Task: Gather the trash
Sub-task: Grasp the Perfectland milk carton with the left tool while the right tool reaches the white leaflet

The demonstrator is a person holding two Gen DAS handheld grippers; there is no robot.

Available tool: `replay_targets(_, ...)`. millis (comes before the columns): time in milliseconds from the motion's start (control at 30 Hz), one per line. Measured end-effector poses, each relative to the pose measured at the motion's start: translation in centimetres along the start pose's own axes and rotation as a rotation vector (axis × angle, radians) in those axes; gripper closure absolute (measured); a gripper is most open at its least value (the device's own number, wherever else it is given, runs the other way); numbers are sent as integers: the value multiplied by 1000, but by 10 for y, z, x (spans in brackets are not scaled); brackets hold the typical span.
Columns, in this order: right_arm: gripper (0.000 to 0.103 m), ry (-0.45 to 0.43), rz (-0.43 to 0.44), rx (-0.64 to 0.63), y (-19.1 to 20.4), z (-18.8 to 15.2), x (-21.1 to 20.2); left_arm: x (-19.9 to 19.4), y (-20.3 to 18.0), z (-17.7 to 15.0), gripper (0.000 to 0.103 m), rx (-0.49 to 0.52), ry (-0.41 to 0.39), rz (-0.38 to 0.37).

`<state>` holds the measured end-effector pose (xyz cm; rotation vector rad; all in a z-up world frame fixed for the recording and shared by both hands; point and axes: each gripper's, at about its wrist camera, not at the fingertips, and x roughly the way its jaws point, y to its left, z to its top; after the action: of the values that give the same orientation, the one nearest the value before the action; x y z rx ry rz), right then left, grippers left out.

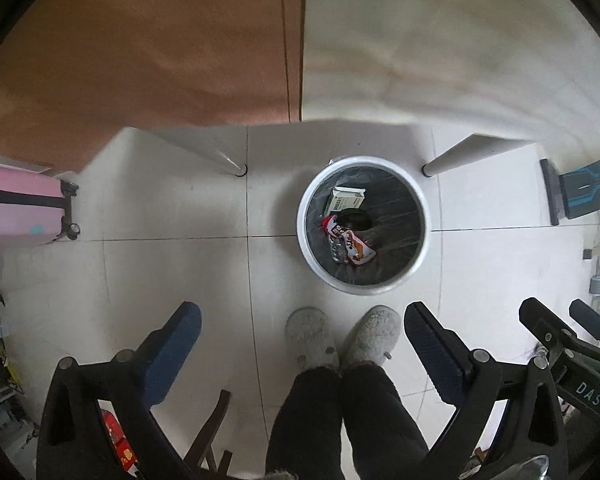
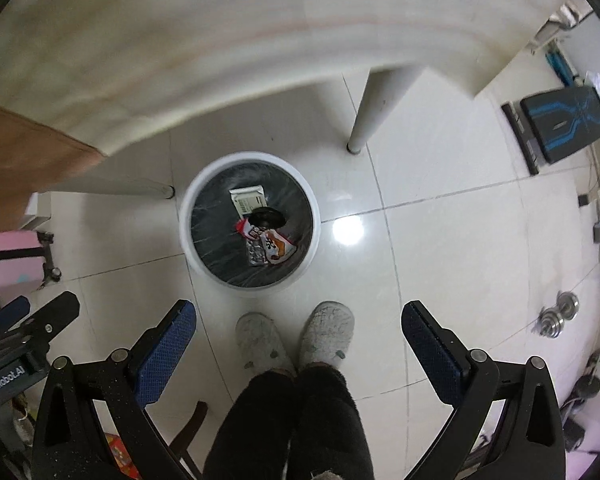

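A bin [image 1: 362, 225] stands on the floor before two feet [image 1: 342, 336], holding a box [image 1: 346, 199] and wrapper [image 1: 350, 244].

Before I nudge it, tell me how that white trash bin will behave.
The white trash bin will probably slide easily: the tiles look glossy. It is likely light, holding only a small box and a wrapper. Round and seemingly upright, it might tip if pushed near the rim.

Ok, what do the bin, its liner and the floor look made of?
The trash bin looks like smooth white plastic, judging by its even matte rim. The liner seems thin black plastic film: it is creased and faintly shiny. The floor looks like glazed ceramic tile, with grout lines and a bright glare spot.
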<state>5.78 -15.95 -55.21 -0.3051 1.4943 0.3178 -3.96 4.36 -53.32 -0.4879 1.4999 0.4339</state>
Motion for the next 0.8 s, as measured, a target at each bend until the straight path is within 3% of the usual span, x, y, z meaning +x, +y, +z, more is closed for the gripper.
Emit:
replay_targets(233, 0, -42, 17, -31, 11, -14, -102, -80, 2, -8, 0, 8, -49, -9)
replay_targets(500, 0, -92, 74, -31, 23, -24, -211, -179, -1, -7, 0, 40, -168, 2)
replay_targets(633, 0, -128, 135, -6, 20, -14, -257, -219, 0, 9, 0, 24, -233, 27)
replay_targets(800, 0, -183, 186, 41, 6, 29, -303, -250, -6, 49, 0, -20, -325, 56)
